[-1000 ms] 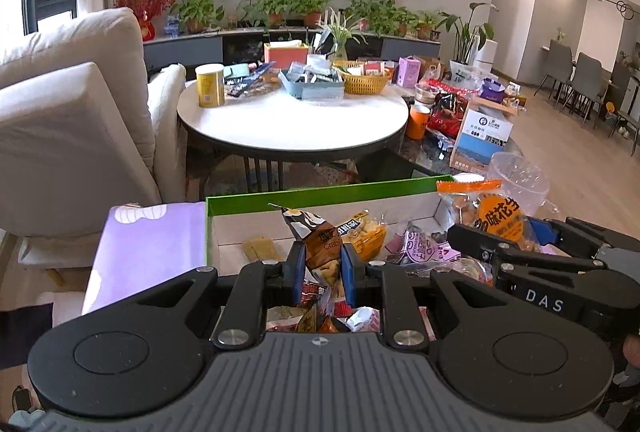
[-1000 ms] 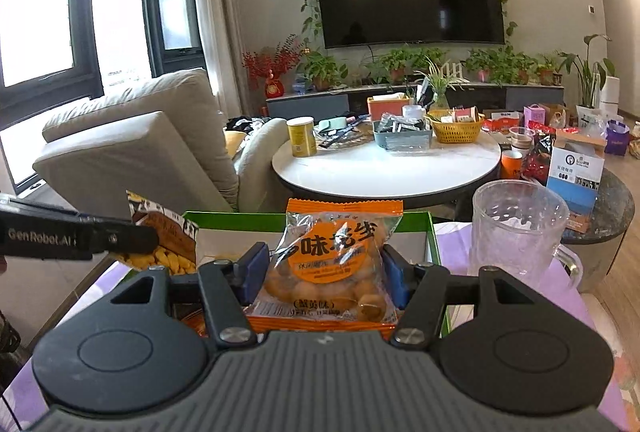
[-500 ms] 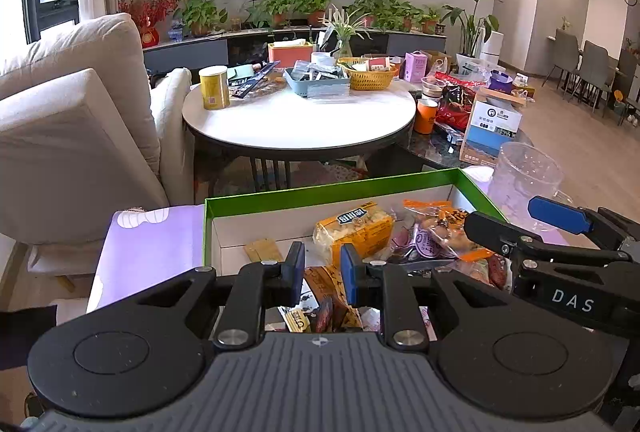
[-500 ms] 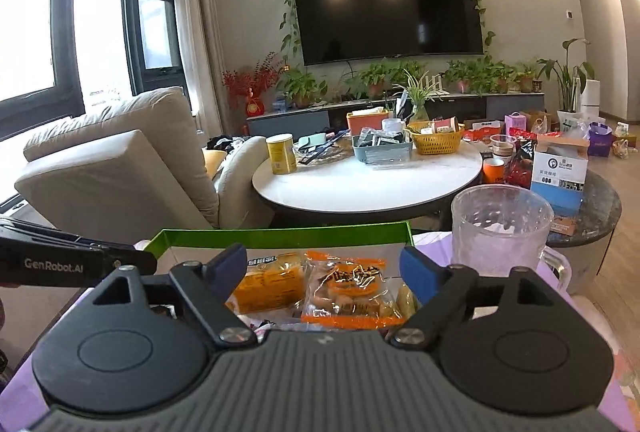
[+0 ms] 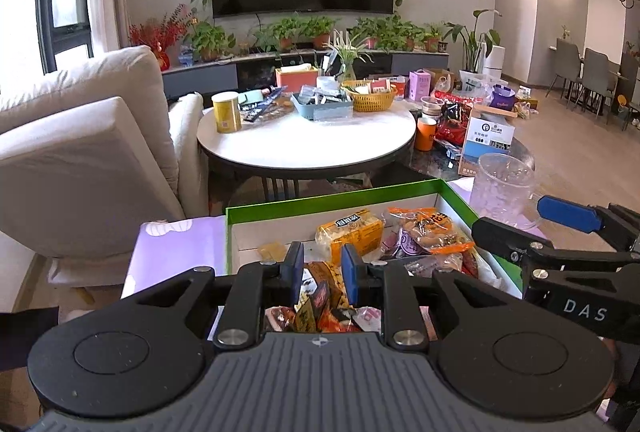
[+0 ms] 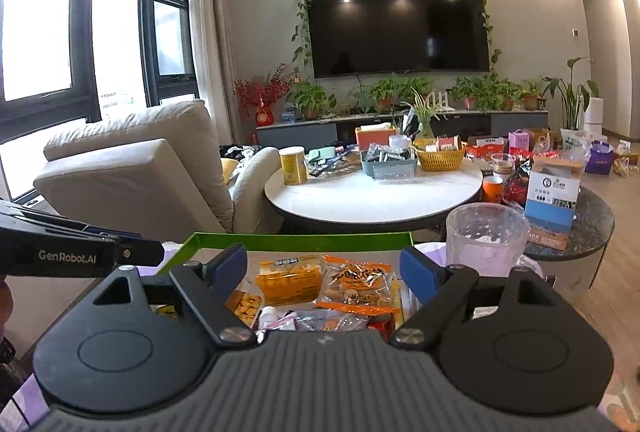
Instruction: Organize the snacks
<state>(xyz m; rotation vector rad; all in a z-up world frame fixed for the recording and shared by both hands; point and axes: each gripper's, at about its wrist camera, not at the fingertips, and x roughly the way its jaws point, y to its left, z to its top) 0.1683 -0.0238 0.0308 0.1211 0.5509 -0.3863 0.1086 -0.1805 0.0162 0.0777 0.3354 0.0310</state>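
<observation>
A green-rimmed box (image 5: 336,194) holds several snack packs: an orange-yellow pack (image 5: 350,230), a clear orange-labelled pack (image 5: 428,230), and smaller wrappers below. The box also shows in the right wrist view (image 6: 300,241) with the same orange-yellow pack (image 6: 290,280) and orange-labelled pack (image 6: 358,282). My left gripper (image 5: 322,274) hangs above the box with its jaws a little apart and nothing between them. My right gripper (image 6: 322,272) is wide open and empty above the box; it also shows in the left wrist view (image 5: 532,220).
A clear plastic jug (image 6: 486,238) stands right of the box on a purple cloth (image 5: 180,248). A beige sofa (image 5: 80,136) is at left. A round white table (image 5: 304,140) with a yellow can, baskets and packs stands behind.
My left gripper let go of the dark snack pack and my right gripper let go of the orange-labelled pack; both packs now lie in the box. Both grippers rose.
</observation>
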